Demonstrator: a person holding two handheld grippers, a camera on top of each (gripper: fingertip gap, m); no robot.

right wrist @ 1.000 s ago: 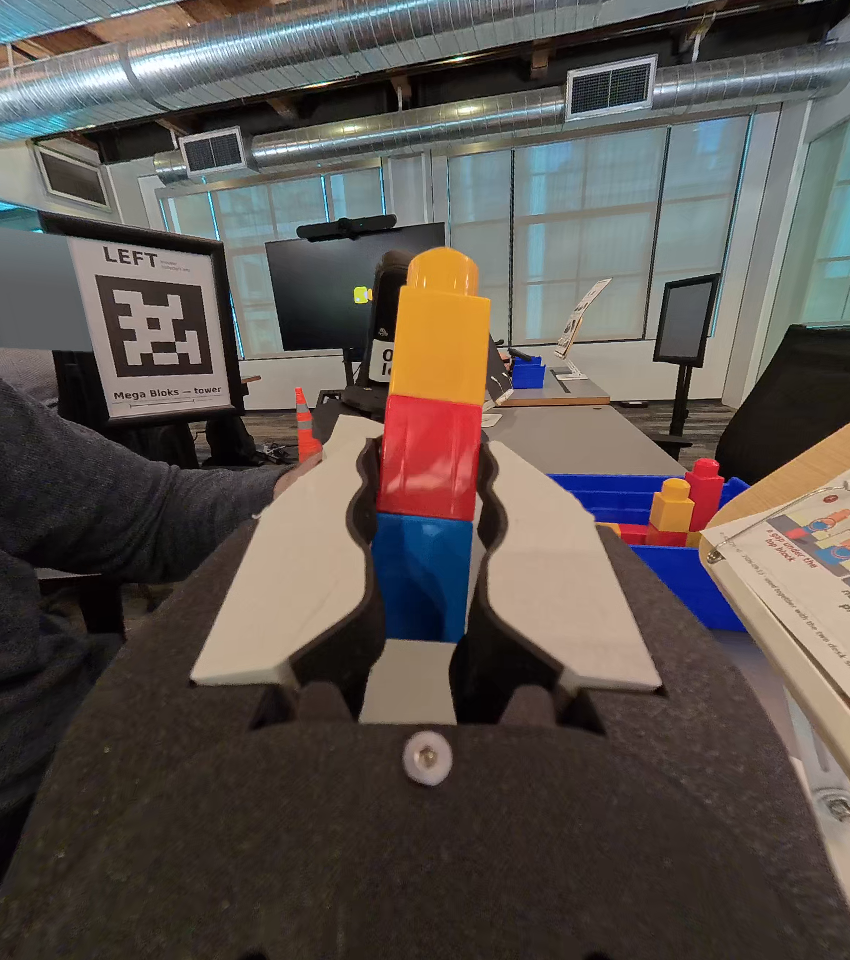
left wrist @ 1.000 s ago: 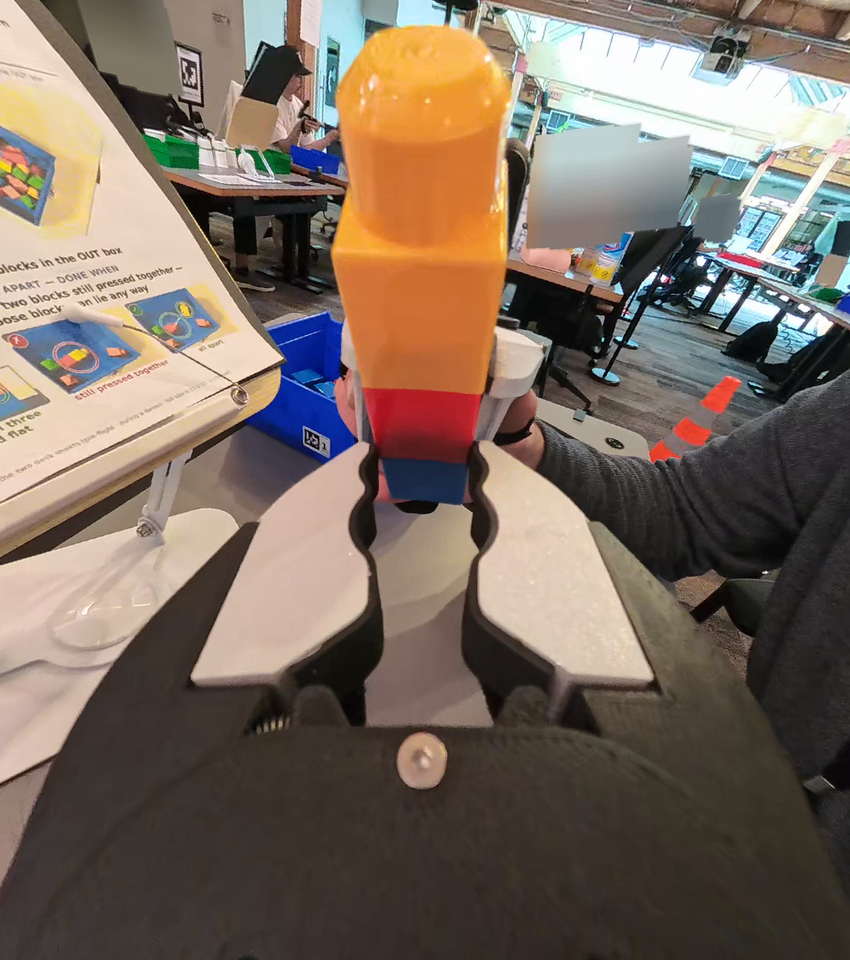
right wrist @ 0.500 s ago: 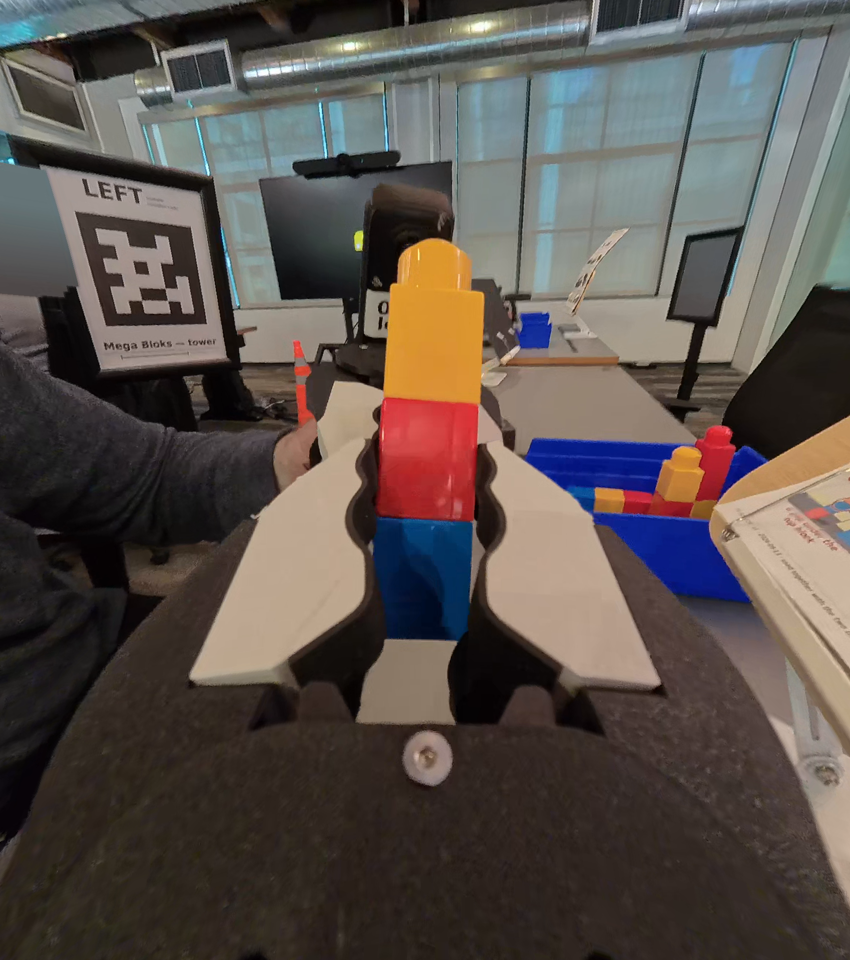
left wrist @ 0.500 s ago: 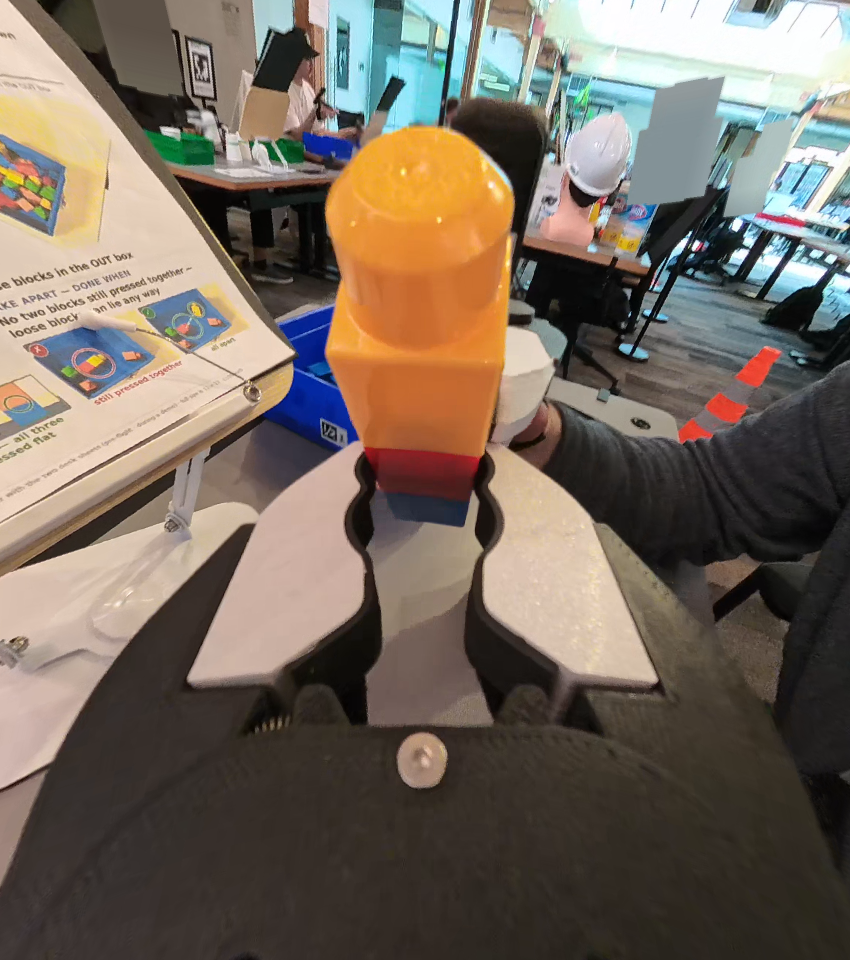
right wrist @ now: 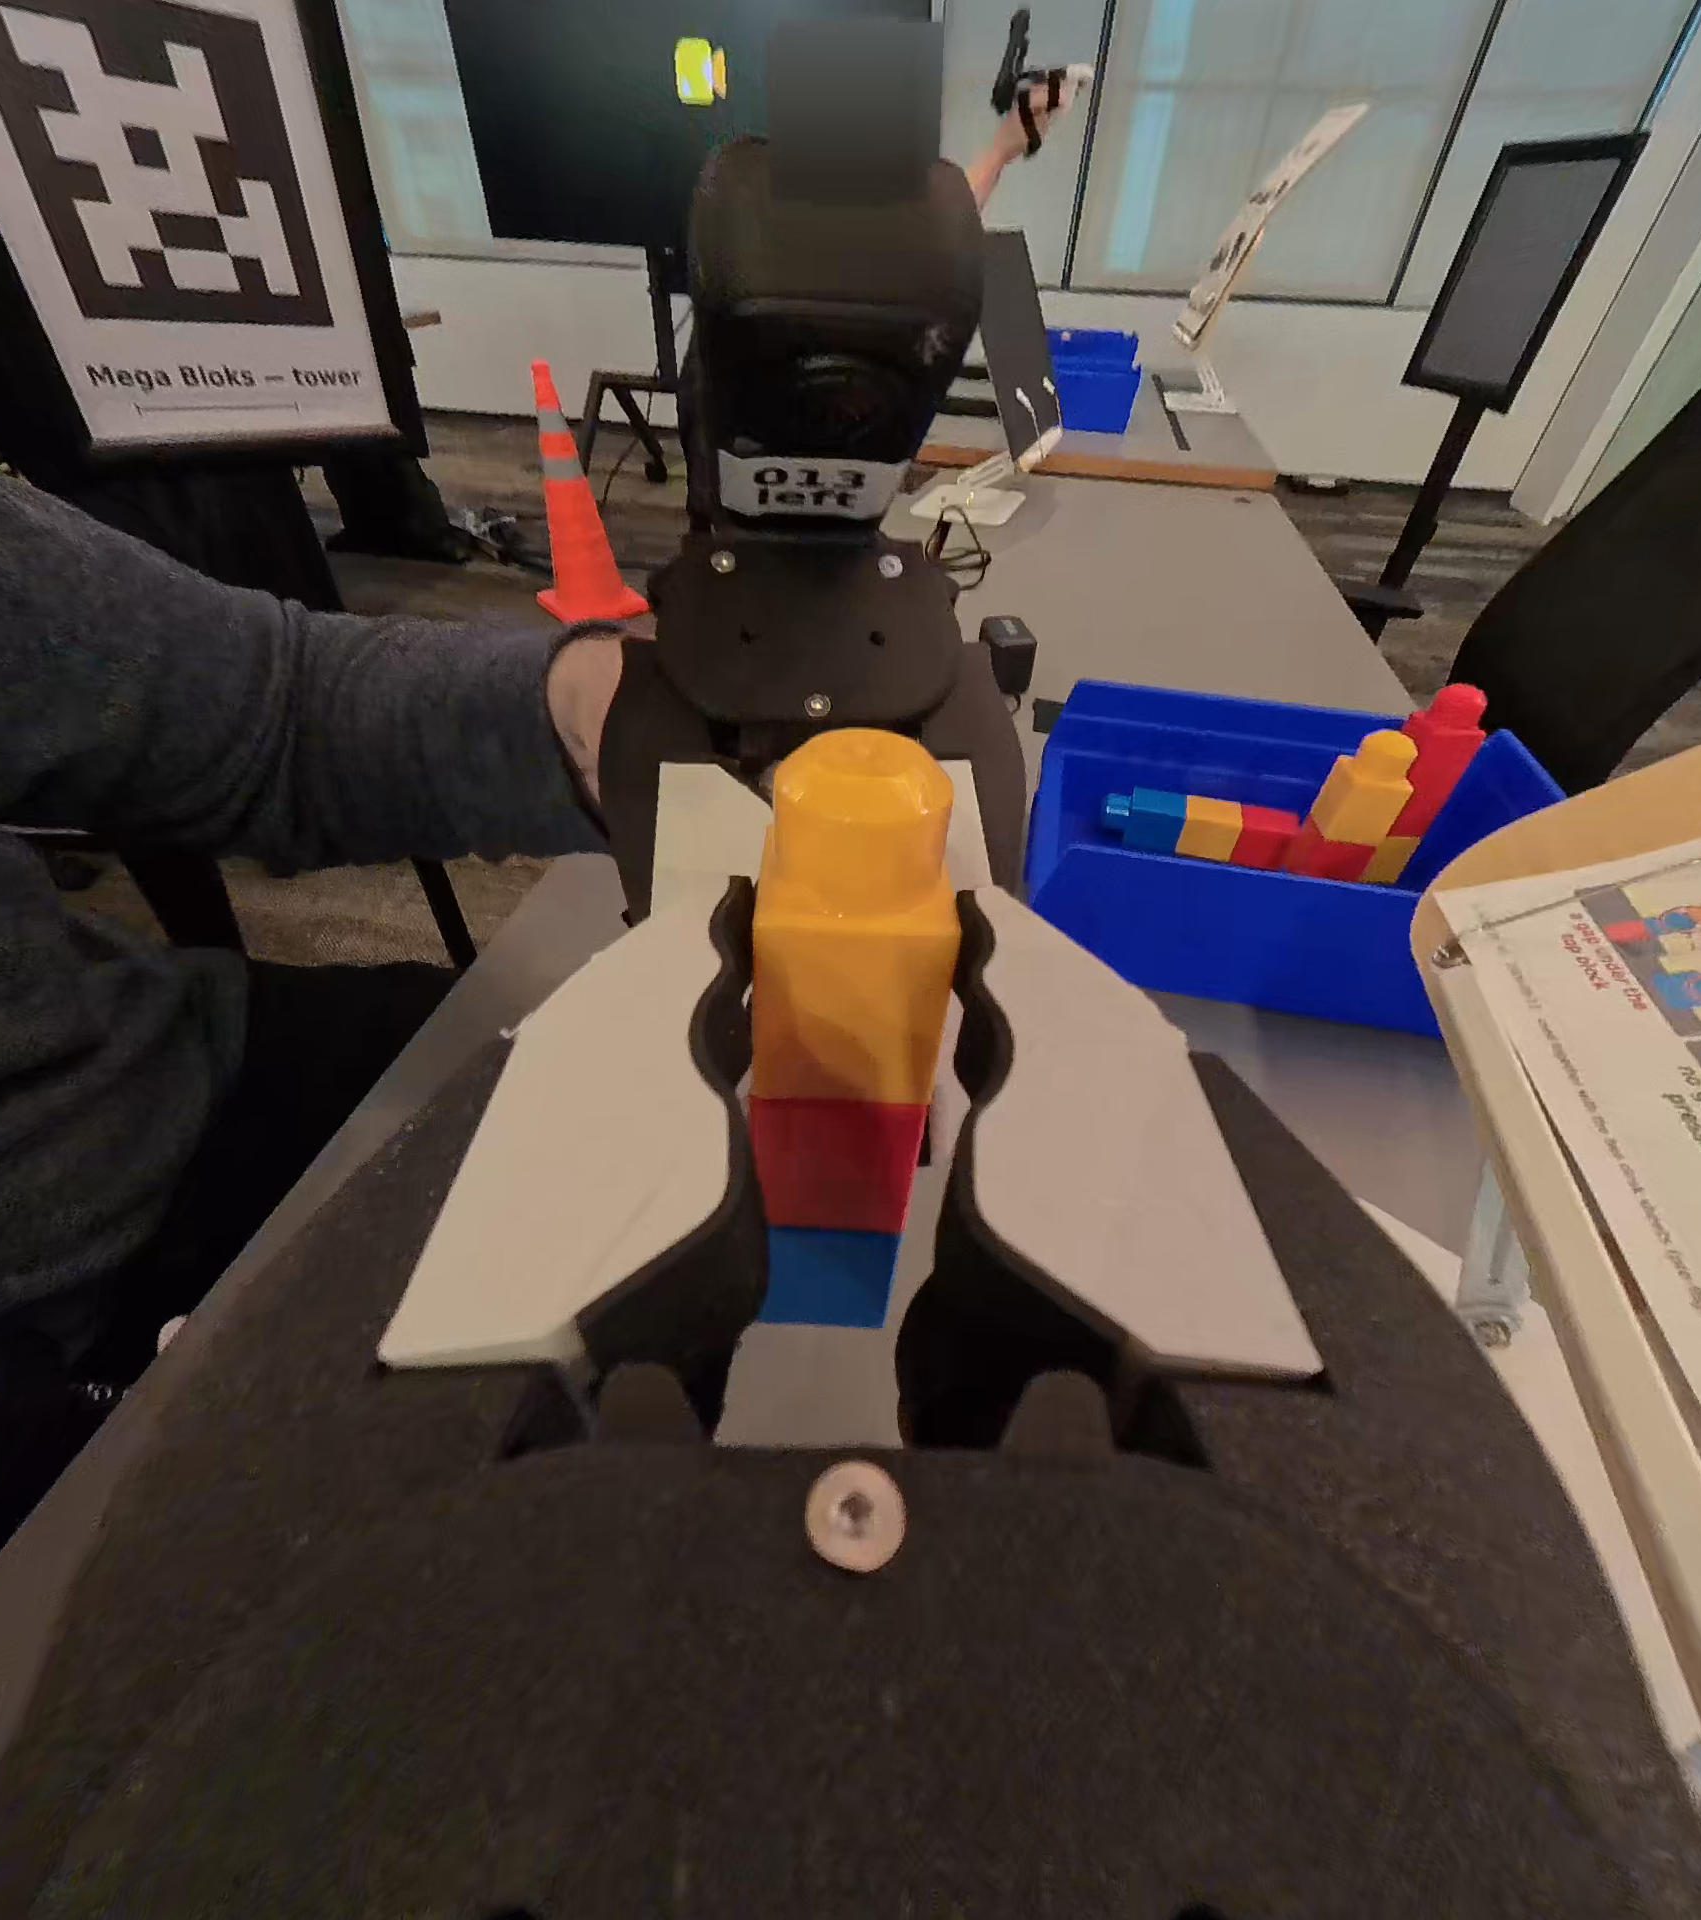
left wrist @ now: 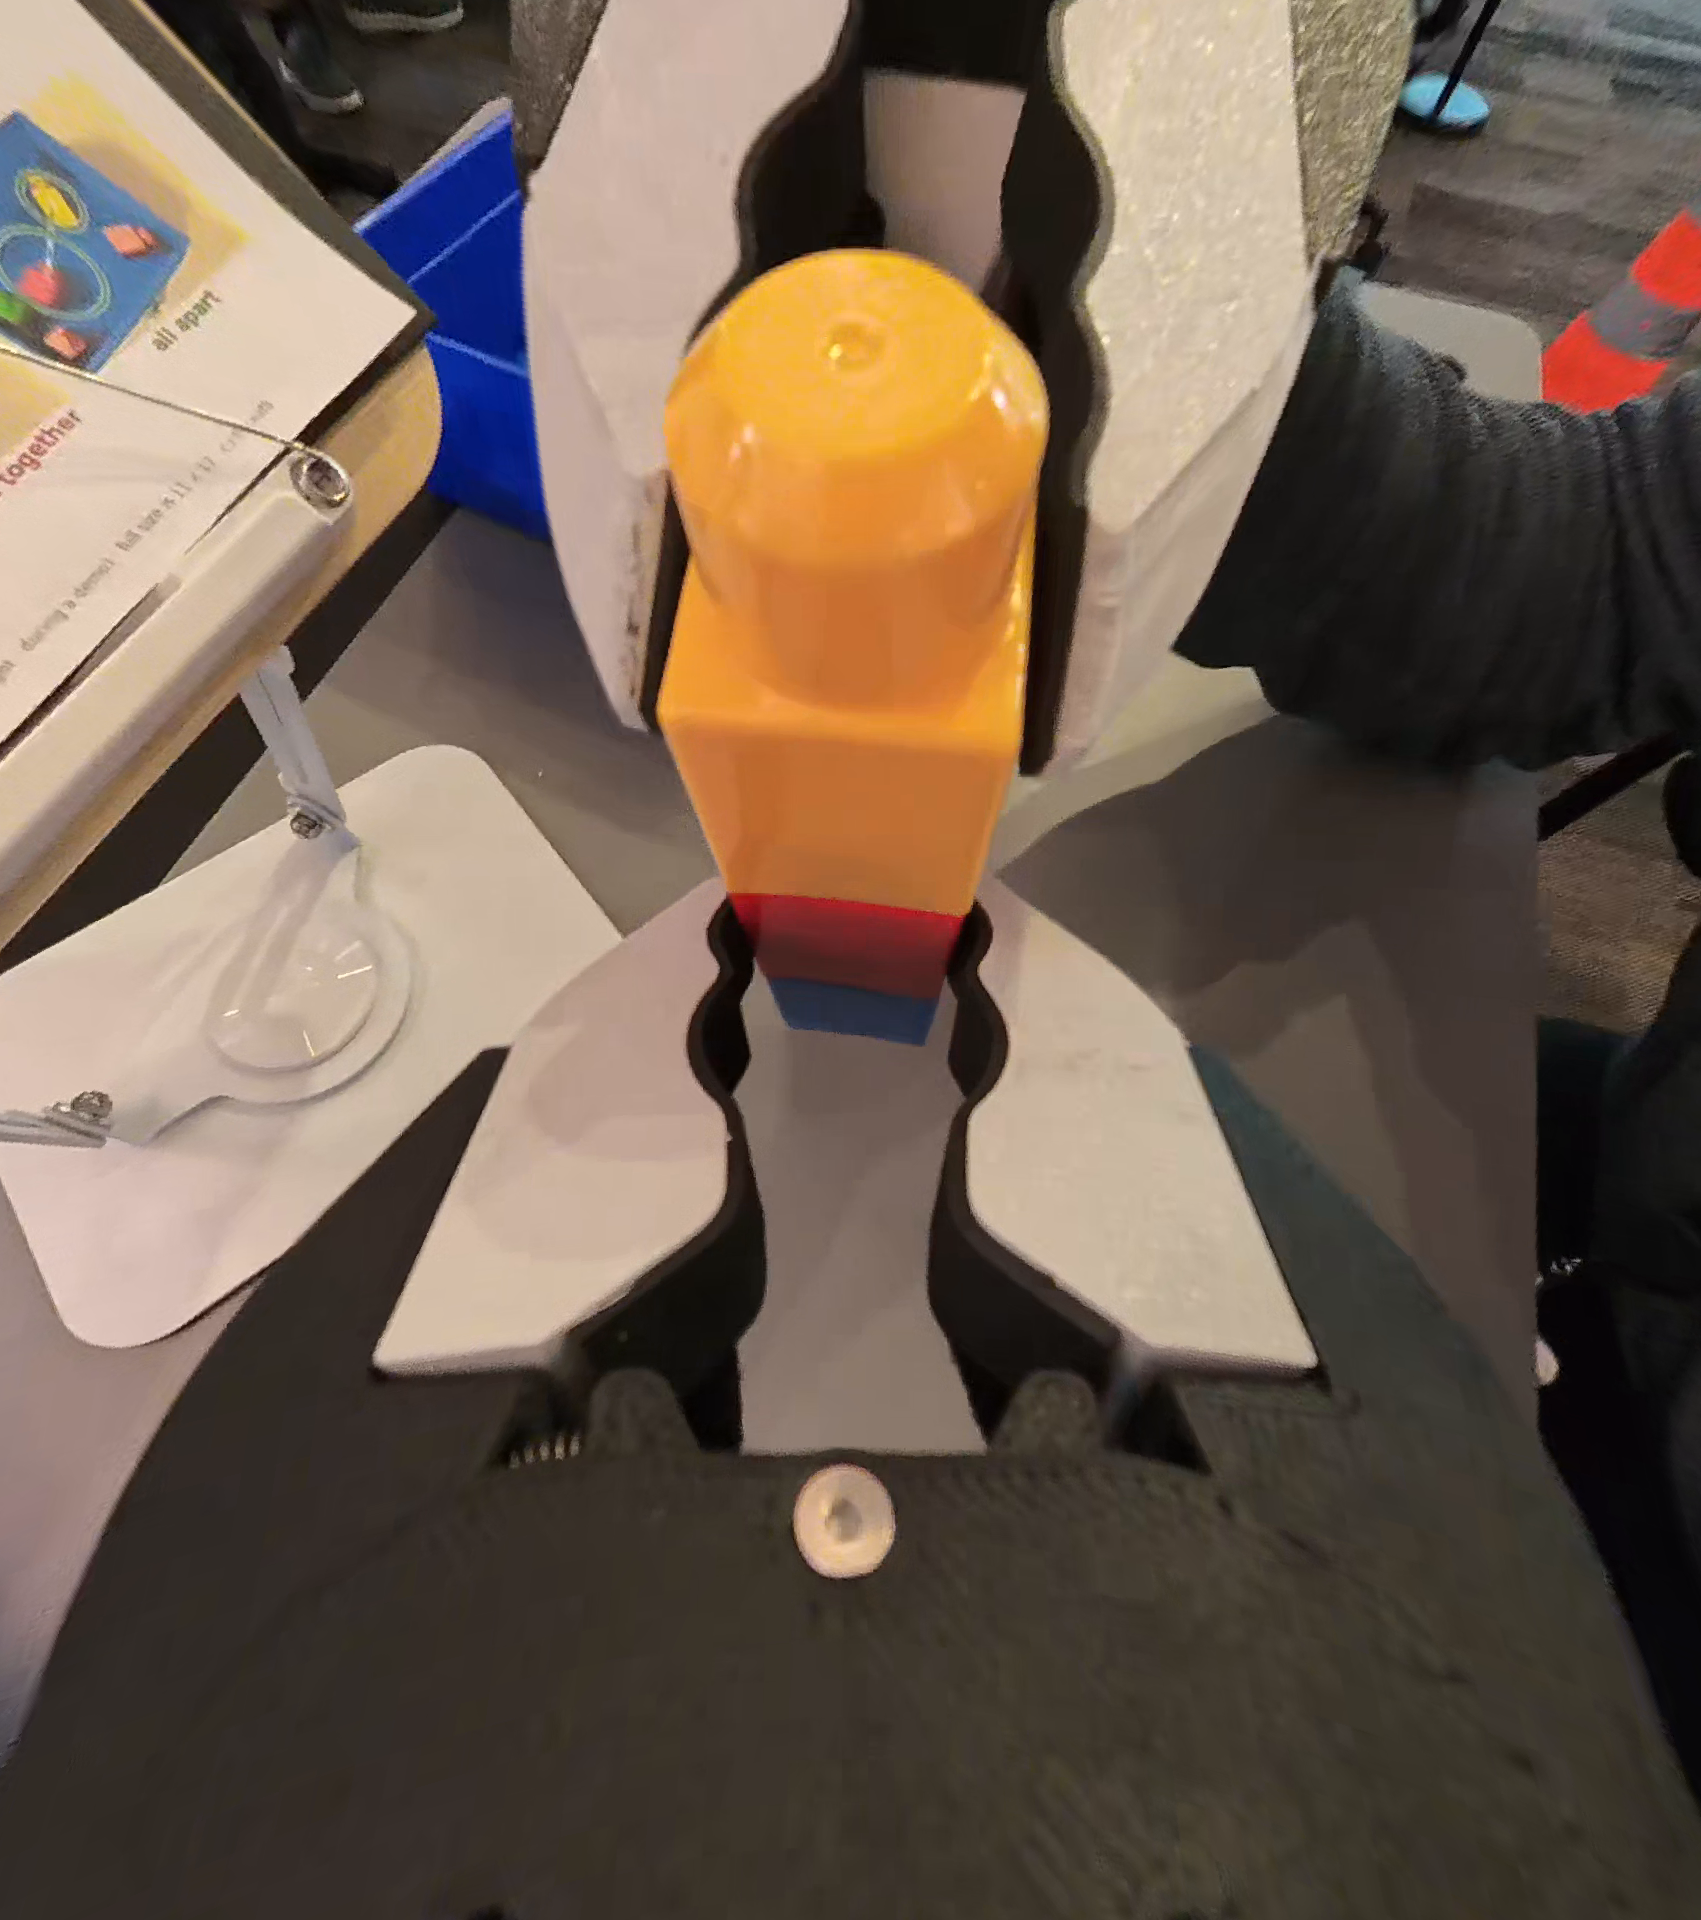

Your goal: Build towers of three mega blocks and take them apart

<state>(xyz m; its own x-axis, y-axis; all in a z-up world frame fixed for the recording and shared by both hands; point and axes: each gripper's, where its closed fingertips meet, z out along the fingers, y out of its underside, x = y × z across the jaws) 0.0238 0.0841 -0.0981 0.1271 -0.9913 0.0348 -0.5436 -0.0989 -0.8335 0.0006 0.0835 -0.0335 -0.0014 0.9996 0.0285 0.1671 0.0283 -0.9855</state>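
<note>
Left gripper (left wrist: 844,966): black textured foam-like body; pale grey flat finger plates edged with wavy black pads (left wrist: 721,1049); single silver screw (left wrist: 843,1522) at 6 o'clock; small coil spring at 8 o'clock. Right gripper (right wrist: 854,997): same black body, grey plates, wavy pads, one silver screw (right wrist: 854,1515) at 6 o'clock. Camera housing (right wrist: 830,332) on far gripper: black, white label strip, two small screws beneath. Sleeve (right wrist: 202,717): dark grey knit, at 9 o'clock.

On your right stood a tilted instruction sheet (right wrist: 1646,1091) on its white stand base (left wrist: 233,1049). Beyond your grey table (right wrist: 1324,1081): an orange traffic cone (right wrist: 571,509), a framed marker sign (right wrist: 150,208), a dark monitor (right wrist: 597,114).
</note>
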